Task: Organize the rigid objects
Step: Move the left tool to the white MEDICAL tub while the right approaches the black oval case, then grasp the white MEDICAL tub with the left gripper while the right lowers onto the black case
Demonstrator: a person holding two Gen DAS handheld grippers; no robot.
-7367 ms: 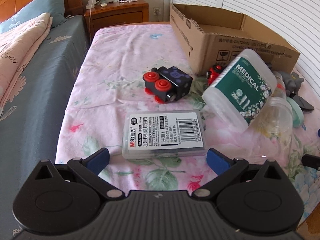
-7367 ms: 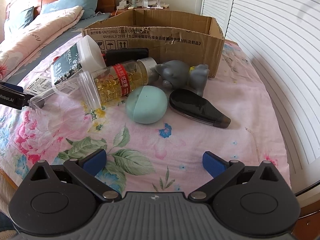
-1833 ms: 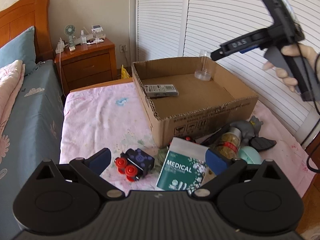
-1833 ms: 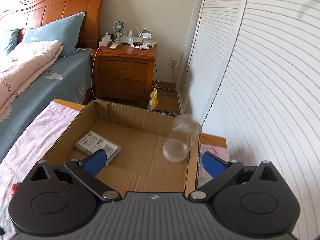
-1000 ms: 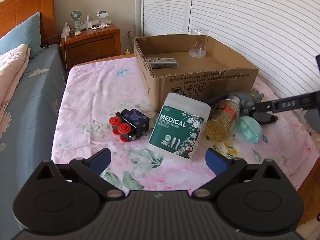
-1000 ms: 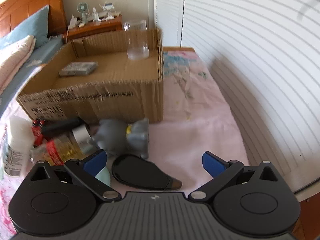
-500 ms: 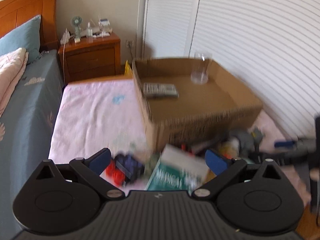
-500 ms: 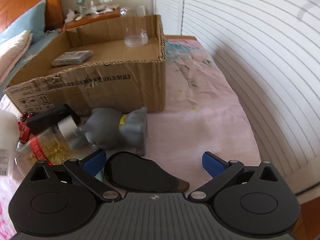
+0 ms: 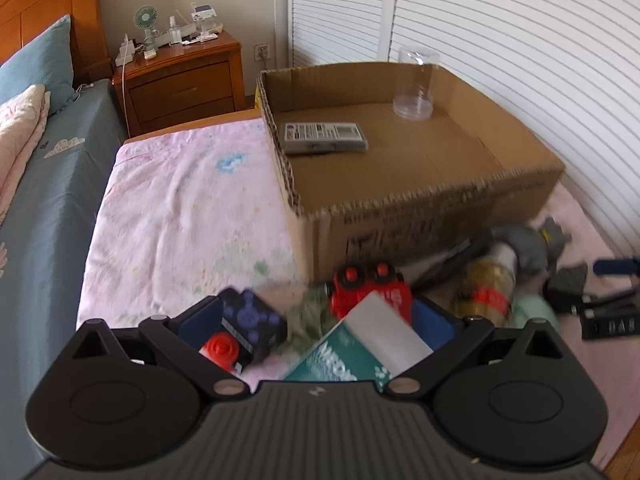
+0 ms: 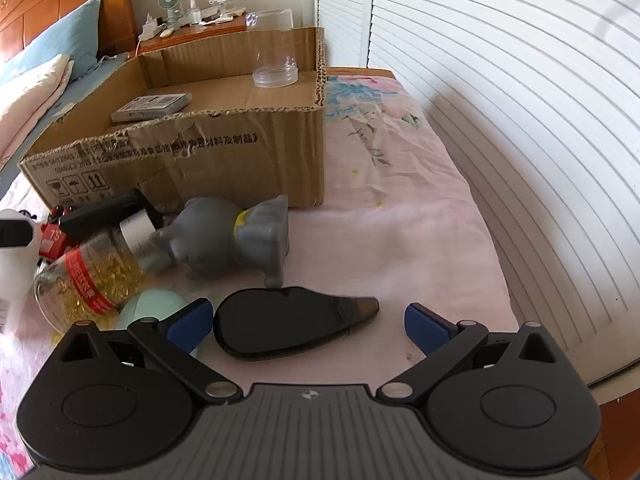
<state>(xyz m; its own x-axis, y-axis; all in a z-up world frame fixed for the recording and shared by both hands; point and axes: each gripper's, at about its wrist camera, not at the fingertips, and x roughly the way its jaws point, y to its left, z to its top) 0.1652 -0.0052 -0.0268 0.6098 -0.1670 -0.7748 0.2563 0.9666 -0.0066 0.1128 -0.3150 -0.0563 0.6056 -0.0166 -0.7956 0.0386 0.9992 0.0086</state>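
A cardboard box (image 9: pixel 432 204) stands on the floral table and holds a flat plastic case (image 9: pixel 325 137) and a clear jar (image 9: pixel 416 84); the box also shows in the right wrist view (image 10: pixel 224 160). My left gripper (image 9: pixel 316 320) is open, with the green and white medical container (image 9: pixel 360 344) between its fingers, tilted, the view blurred. A black and red toy block (image 9: pixel 244 332) lies beside its left finger. My right gripper (image 10: pixel 306 324) is open over a black teardrop-shaped object (image 10: pixel 288 326).
In front of the box lie a red toy car (image 9: pixel 372 284), a pill bottle (image 10: pixel 96 276), a grey toy animal (image 10: pixel 236 236), a mint round case (image 10: pixel 152 306). A bed (image 9: pixel 44 184) runs along the left, a nightstand (image 9: pixel 180 76) behind. Louvred doors (image 10: pixel 500 100) stand to the right.
My left gripper has dropped low towards the medical container and toy block. My right gripper has edged forward over the black teardrop object. Both stay open.
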